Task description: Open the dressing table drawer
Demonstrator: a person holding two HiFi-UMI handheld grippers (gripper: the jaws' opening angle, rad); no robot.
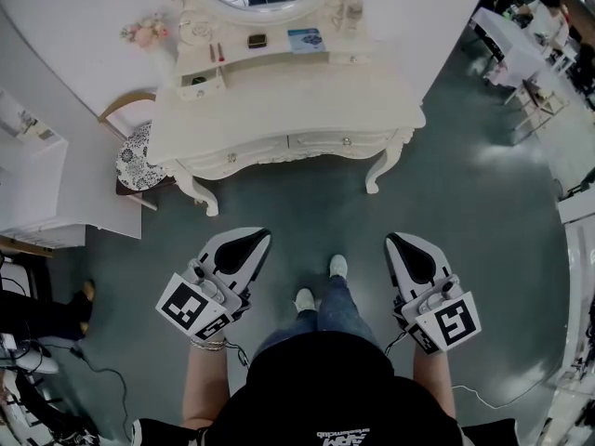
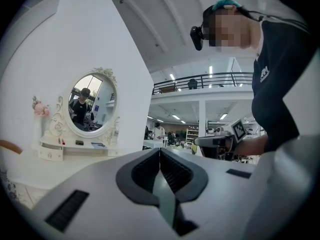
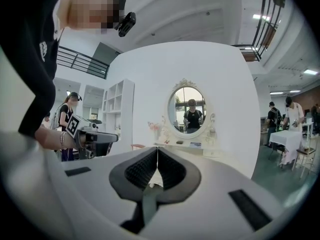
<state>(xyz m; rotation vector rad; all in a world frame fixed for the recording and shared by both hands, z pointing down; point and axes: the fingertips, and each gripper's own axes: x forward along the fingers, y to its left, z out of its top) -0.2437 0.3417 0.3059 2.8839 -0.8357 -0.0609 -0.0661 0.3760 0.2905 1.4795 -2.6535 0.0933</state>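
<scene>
Both left gripper [image 1: 259, 235] and right gripper [image 1: 394, 241] closed, empty; drawer [image 1: 339, 141] runs crosswise, facing them

Black T-shirt [image 1: 316, 393], blue jeans [image 1: 327, 307], white shoes [image 1: 338, 266]; white left claw [image 1: 259, 237] and right claw [image 1: 394, 241] bear square-marker cubes [image 1: 193, 309].

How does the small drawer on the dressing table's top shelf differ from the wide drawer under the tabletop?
The small shelf drawer stands pulled out, its inside showing; the wide front drawer sits flush and shut. The small one sits above the tabletop at the left; the wide one hangs under it, near the middle, and is far broader. Both are cream-white.
</scene>
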